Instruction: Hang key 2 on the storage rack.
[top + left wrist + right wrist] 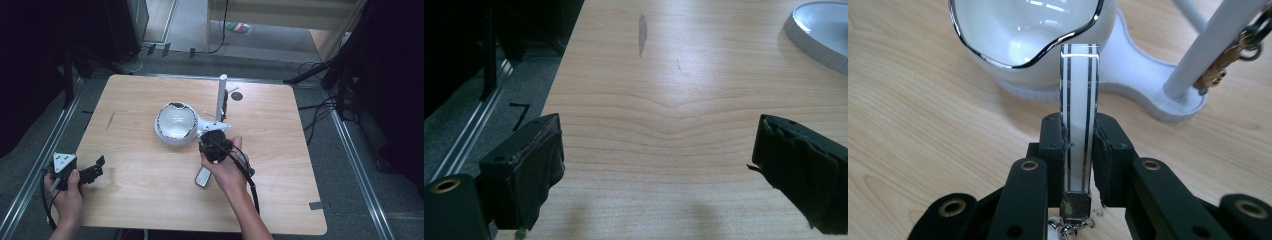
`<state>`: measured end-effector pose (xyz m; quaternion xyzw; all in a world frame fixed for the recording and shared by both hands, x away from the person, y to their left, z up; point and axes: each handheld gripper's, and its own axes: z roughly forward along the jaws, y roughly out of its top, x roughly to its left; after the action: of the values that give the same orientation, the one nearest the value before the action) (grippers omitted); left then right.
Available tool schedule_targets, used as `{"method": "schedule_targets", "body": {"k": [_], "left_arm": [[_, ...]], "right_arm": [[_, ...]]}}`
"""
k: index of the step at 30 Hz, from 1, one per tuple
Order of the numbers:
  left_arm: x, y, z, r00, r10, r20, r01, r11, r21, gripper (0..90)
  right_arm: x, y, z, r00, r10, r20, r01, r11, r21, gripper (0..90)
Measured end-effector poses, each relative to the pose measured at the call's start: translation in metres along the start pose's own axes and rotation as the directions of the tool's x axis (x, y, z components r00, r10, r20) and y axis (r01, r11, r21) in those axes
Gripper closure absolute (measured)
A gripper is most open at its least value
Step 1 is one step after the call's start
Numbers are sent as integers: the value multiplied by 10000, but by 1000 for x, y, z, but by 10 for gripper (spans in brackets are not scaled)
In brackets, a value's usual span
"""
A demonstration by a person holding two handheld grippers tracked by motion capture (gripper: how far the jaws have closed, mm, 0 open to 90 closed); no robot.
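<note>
Right claw (pixel 1079 150) clamped on flat white black-striped strip (pixel 1079 115), 6 o'clock of white glossy bowl (pixel 1023 30); left claw (pixel 659 165) wide open, holding nothing; no legible writing.

Both forearms were bare, with no sleeve in sight. The left gripper (pixel 95 167), at seven o'clock on the table, was black, topped by a grey three-cornered plate with dark dots, its pads worn and frayed. The right gripper (pixel 1080 150) was black too, with brass-ringed screw holes and a black cable trailing back.
</note>
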<state>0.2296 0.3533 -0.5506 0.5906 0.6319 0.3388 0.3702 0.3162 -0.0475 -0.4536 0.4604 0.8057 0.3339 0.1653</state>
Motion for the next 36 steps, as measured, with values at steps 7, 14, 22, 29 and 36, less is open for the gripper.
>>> {"method": "schedule_targets", "body": {"k": [7,14,22,29,36], "left_arm": [[0,0,0,10000,36,-3,-36,10000,-17,67],[0,0,0,10000,35,-4,-35,10000,-15,67],[0,0,0,10000,38,-7,-38,10000,-9,67],[0,0,0,10000,49,-4,-49,10000,-16,67],[-1,0,0,10000,67,-37,-67,10000,-19,69]], "right_arm": [[-4,-1,-13,9996,-140,229,165,9938,-1104,776],[-12,0,-26,9994,-247,238,287,9823,-1850,776],[-24,1,-32,10000,-89,45,97,9734,-2289,775],[-39,3,-32,9991,287,-306,-355,9665,-2541,775],[-53,7,-28,9973,647,-343,-715,9607,-2682,775]]}}
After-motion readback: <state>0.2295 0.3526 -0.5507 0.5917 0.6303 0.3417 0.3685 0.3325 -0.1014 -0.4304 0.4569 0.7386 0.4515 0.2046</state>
